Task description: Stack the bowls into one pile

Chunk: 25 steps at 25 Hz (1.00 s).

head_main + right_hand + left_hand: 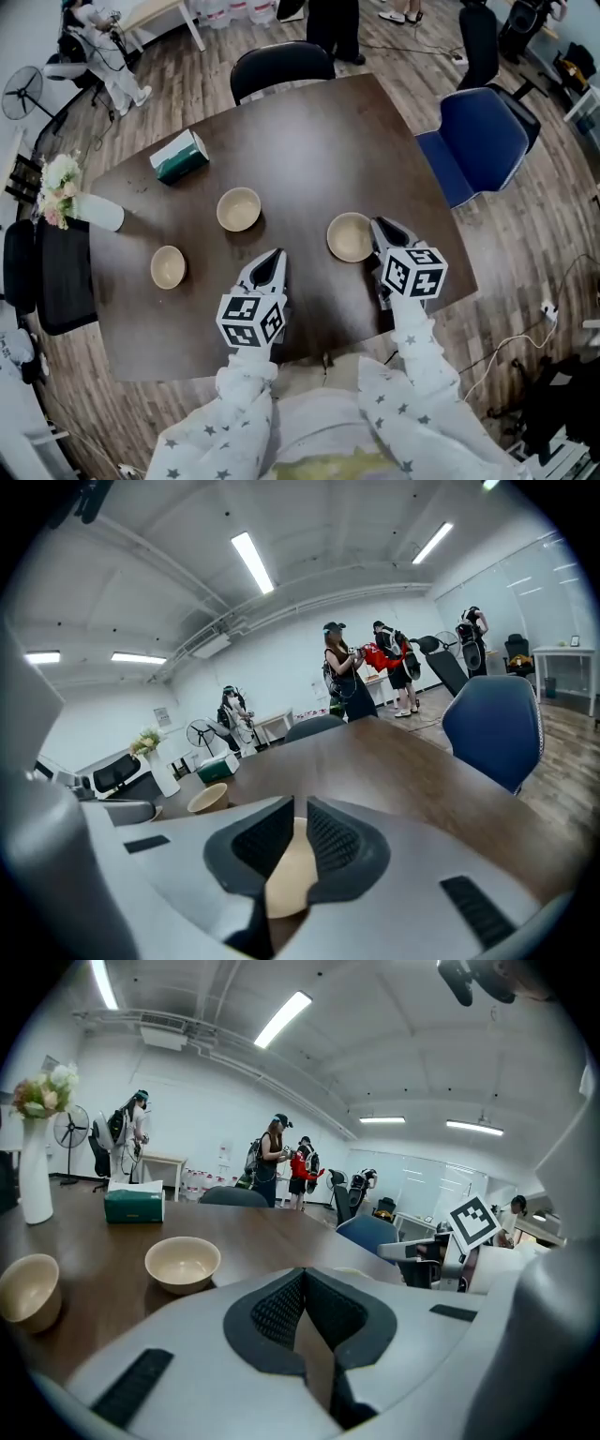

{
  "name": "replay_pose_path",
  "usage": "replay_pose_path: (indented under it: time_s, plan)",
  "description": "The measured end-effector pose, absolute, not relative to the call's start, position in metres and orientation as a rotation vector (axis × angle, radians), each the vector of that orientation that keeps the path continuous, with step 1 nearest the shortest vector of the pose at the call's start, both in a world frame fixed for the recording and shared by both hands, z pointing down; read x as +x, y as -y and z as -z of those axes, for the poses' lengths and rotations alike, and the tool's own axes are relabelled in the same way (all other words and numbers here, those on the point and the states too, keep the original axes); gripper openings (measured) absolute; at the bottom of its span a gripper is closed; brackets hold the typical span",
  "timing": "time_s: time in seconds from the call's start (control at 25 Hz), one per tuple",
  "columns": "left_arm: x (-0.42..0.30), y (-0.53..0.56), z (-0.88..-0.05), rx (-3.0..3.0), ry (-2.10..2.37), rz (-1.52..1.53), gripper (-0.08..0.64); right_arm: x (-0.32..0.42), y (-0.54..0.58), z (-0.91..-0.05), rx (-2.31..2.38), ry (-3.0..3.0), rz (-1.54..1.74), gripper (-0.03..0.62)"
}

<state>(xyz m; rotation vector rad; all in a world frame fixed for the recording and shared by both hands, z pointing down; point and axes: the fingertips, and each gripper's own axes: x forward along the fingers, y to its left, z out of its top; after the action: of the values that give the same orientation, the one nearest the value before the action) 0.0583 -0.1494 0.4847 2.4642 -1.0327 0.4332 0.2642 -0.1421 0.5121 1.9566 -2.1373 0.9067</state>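
1. We see three cream bowls, round, plain and empty, all upright and none stacked. The middle bowl (pixel 239 208) sits a little nearer to us than the green tissue box (pixel 180 157) and to its right. The left bowl (pixel 168 266) lies nearer again, almost straight below the box in the head view. The right bowl (pixel 351 236) is well off to the box's right.
2. All of them rest on a dark brown wooden table (pixel 309 141). A white vase (pixel 101 214) of flowers stands left of the box, near the table edge.
3. Beyond the box's side of the table we see a black chair (pixel 281 61), a blue chair (pixel 483 131) far to its right, a plank floor (pixel 525 234) and people standing (pixel 272 1162).
4. The left gripper (pixel 275 255) is clenched and empty, above bare table right of the left bowl.
5. The right gripper (pixel 380 225) is clenched to a narrow slit at the right bowl's right rim. Cream shows through the slit, and we cannot tell whether it touches the bowl.
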Motion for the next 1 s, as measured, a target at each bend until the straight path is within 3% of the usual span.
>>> replay_pose_path:
  time_s: [0.16, 0.24, 0.44, 0.88, 1.0]
  plan:
    - [0.072, 0.153, -0.494, 2.463, 0.986, -0.457, 0.025, 0.271, 0.146, -0.529, 1.967, 2.064, -0.923, 0.033]
    - [0.078, 0.152, -0.499, 2.463, 0.968, -0.472, 0.025, 0.272, 0.147, -0.536, 1.958, 2.049, -0.948, 0.093]
    - [0.092, 0.150, -0.508, 2.451, 0.933, -0.496, 0.026, 0.271, 0.149, -0.555, 1.914, 2.006, -1.012, 0.141]
    - [0.091, 0.153, -0.526, 2.405, 0.931, -0.508, 0.025, 0.266, 0.155, -0.593, 1.843, 1.872, -1.161, 0.136]
    - [0.089, 0.152, -0.526, 2.398, 0.938, -0.506, 0.026, 0.266, 0.154, -0.594, 1.841, 1.850, -1.155, 0.093]
